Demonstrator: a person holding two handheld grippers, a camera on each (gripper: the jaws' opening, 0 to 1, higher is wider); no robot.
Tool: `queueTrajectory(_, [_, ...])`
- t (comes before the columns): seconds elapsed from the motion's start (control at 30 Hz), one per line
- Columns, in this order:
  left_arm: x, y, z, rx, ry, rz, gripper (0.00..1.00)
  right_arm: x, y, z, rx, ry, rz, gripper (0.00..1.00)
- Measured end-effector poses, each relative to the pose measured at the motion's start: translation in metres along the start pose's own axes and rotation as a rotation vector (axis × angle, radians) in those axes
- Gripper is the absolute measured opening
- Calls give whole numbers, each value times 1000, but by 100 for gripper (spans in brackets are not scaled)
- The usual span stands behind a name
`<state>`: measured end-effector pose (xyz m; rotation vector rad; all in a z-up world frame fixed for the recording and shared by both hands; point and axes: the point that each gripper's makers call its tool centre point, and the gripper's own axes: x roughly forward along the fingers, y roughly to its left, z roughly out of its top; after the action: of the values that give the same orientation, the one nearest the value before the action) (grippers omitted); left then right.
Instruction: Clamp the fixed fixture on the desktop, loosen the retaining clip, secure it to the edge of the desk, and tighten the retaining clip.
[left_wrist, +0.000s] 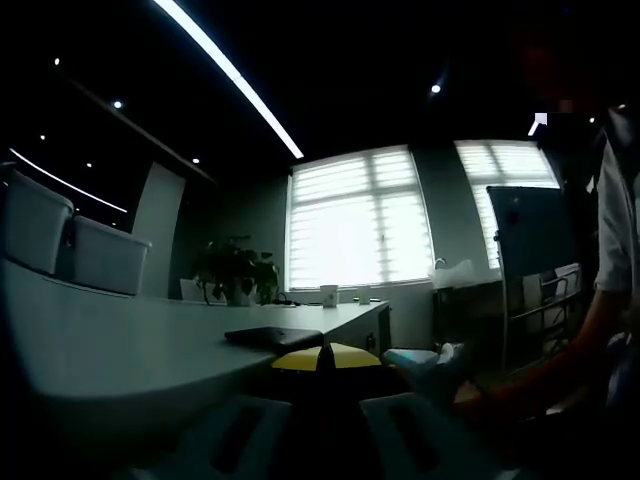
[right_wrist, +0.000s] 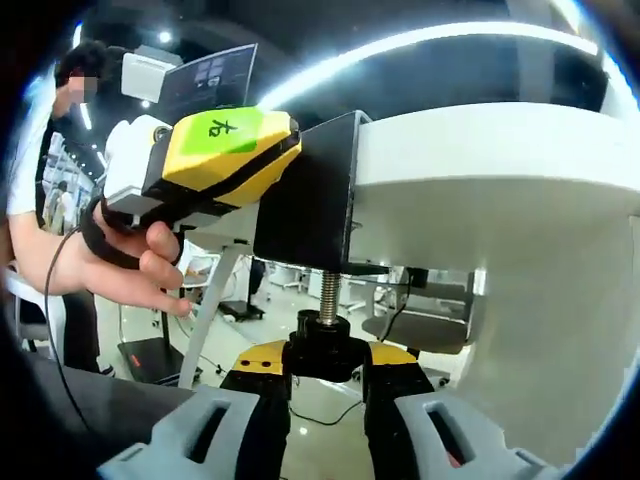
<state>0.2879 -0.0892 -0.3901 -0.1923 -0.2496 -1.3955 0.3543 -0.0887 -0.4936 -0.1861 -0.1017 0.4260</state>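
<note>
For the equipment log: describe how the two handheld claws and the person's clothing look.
The left claw has a yellow and black body with a green label bearing a black character, plus a white rear block. The right claw has grey jaws with black and yellow parts. The person wears a white short sleeve.

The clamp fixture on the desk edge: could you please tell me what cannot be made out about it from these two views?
- Right gripper view: the black fixture's upper side is hidden by the yellow left gripper holding it.
- Right gripper view: the knob on the screw sits between the right tongs; actual contact is unclear.
- Left gripper view: very dark; the left tongs are silhouetted, so their state is unreadable, and the fixture merges into shadow.
</note>
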Motion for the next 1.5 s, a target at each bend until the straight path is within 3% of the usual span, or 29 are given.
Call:
queueTrajectory(0.07, [0,0,0,0,-2,0,1,-3,1,-3,-50,21,-76,33])
queueTrajectory(0.17, [0,0,0,0,-3,1,1,-14,13,1,-46,-14,-145,46])
queueTrajectory(0.23, [0,0,0,1,-1,4,1,-24,9,1,-44,-10,-262,47])
queueTrajectory(0.37, [0,0,0,14,8,5,1,-41,4,8,90,-62,-442,44])
queueTrajectory(0.43, [0,-1,-1,14,6,5,1,-43,4,12,135,-79,-485,44])
queueTrajectory(0.57, [-1,-1,-1,21,10,6,1,-34,1,21,98,-100,-533,43])
queueTrajectory(0.7, [-1,-1,-1,18,7,7,1,-25,-9,14,92,-69,-577,41])
queueTrajectory(0.8, [-1,-1,-1,16,6,6,1,-17,-11,11,117,-69,-576,38])
queueTrajectory(0.9, [-1,-2,-1,12,2,5,1,-8,-13,11,48,-57,-576,32])
queueTrajectory(0.97, [-1,-2,-1,12,2,5,1,-7,-16,11,53,-65,-577,29])
queueTrajectory(1.13, [-1,-1,-1,8,1,4,1,-10,-16,10,51,-79,-537,28])
queueTrajectory(1.27, [-1,-1,-1,4,-1,3,1,-9,-12,13,45,-117,-434,28])
queueTrajectory(1.5, [0,0,-1,6,0,6,1,-4,-5,14,63,-116,-210,28])
